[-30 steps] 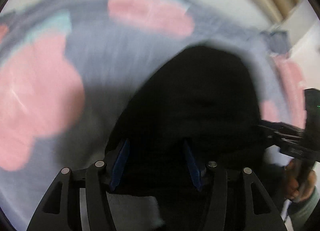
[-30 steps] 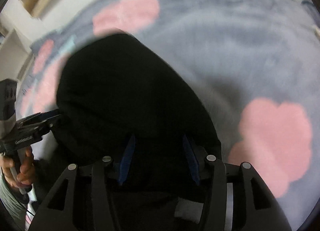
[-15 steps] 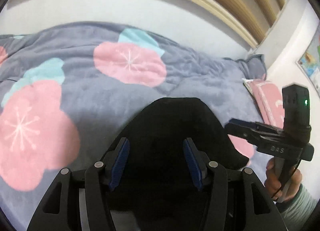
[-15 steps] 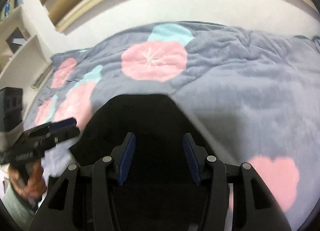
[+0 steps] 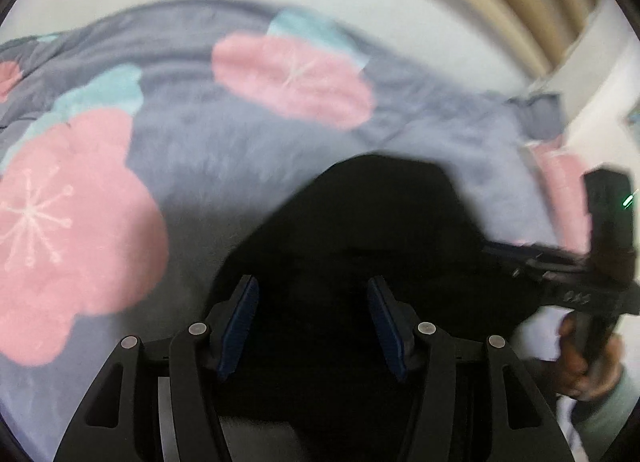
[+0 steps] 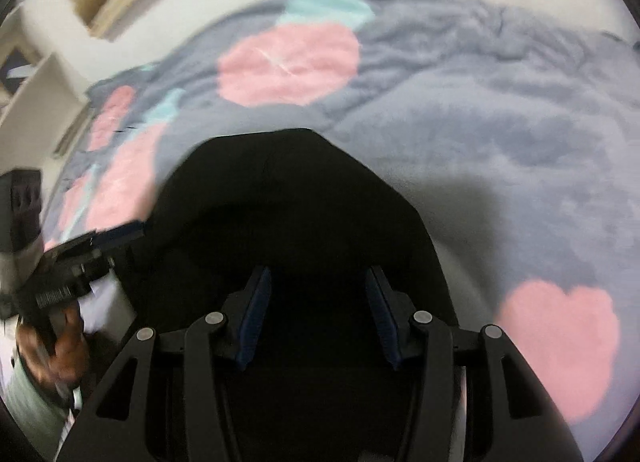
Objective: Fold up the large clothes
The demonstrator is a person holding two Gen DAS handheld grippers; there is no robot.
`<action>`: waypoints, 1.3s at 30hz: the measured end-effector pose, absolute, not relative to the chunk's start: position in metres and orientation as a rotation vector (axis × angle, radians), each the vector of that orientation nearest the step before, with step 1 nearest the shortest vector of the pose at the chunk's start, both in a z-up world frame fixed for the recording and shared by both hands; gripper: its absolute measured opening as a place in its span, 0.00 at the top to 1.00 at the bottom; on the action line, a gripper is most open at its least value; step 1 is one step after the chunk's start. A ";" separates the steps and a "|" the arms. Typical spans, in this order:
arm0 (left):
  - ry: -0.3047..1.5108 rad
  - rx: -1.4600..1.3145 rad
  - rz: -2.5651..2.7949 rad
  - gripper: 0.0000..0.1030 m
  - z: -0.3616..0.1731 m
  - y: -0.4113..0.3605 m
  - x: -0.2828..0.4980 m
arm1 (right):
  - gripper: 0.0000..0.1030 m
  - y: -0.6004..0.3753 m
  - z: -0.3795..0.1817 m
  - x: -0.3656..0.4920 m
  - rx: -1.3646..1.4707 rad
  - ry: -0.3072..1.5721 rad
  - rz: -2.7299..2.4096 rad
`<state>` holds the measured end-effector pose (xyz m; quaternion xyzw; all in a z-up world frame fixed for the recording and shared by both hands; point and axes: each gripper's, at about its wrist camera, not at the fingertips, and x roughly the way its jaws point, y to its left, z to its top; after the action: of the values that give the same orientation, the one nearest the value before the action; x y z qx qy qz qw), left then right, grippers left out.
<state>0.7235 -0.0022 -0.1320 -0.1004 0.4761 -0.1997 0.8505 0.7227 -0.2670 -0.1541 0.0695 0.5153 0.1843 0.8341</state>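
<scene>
Both grippers work together: the left gripper (image 5: 314, 326) and the right gripper (image 6: 314, 322) have their blue pads set wide apart, with the black garment (image 6: 288, 198) draped between them; I cannot tell if either really grips it. It hangs above the flowered blanket (image 6: 500, 134), probably lifted for folding. No readable writing appears.

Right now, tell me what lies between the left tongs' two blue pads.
Black garment fills the gap between the left tongs, seen in the left wrist view; whether the pads touch it is unclear.
</scene>
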 end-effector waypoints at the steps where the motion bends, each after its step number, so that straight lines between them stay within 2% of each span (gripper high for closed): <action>1: 0.976 -0.224 -0.448 0.44 -0.121 0.002 0.713 | 0.48 -0.270 -0.147 0.710 0.136 1.074 0.397; 5: 0.999 -0.190 -0.492 0.44 -0.122 -0.006 0.699 | 0.48 -0.286 -0.153 0.677 0.110 1.105 0.373; 8: 1.171 -0.124 -0.401 0.44 -0.171 -0.022 0.716 | 0.49 -0.295 -0.185 0.676 0.126 1.202 0.322; 10: 1.205 -0.132 -0.391 0.44 -0.186 -0.022 0.720 | 0.49 -0.299 -0.201 0.678 0.173 1.237 0.339; 13: 1.199 -0.087 -0.384 0.44 -0.177 -0.027 0.722 | 0.49 -0.300 -0.200 0.680 0.173 1.244 0.339; 16: 1.120 -0.089 -0.432 0.44 -0.150 -0.017 0.712 | 0.48 -0.301 -0.184 0.680 0.151 1.233 0.368; 19: 1.038 -0.137 -0.460 0.43 -0.122 0.001 0.710 | 0.28 -0.308 -0.161 0.686 0.174 1.184 0.410; 20: 1.008 -0.148 -0.459 0.36 -0.111 0.009 0.714 | 0.21 -0.310 -0.154 0.689 0.178 1.162 0.416; 22: 0.984 -0.152 -0.451 0.24 -0.102 0.018 0.724 | 0.20 -0.312 -0.143 0.701 0.178 1.129 0.419; 28: 1.071 -0.190 -0.498 0.24 -0.117 0.027 0.773 | 0.20 -0.305 -0.137 0.750 0.184 1.114 0.455; 32: 1.162 -0.226 -0.577 0.24 -0.151 0.016 0.797 | 0.20 -0.298 -0.155 0.776 0.178 1.159 0.489; 39: 1.247 -0.374 -0.727 0.24 -0.178 0.001 0.815 | 0.20 -0.278 -0.194 0.806 0.152 1.267 0.612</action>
<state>0.8151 0.0005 -0.1778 -0.1700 0.5674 -0.3308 0.7346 0.8056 -0.2775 -0.1938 0.0697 0.5819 0.2810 0.7600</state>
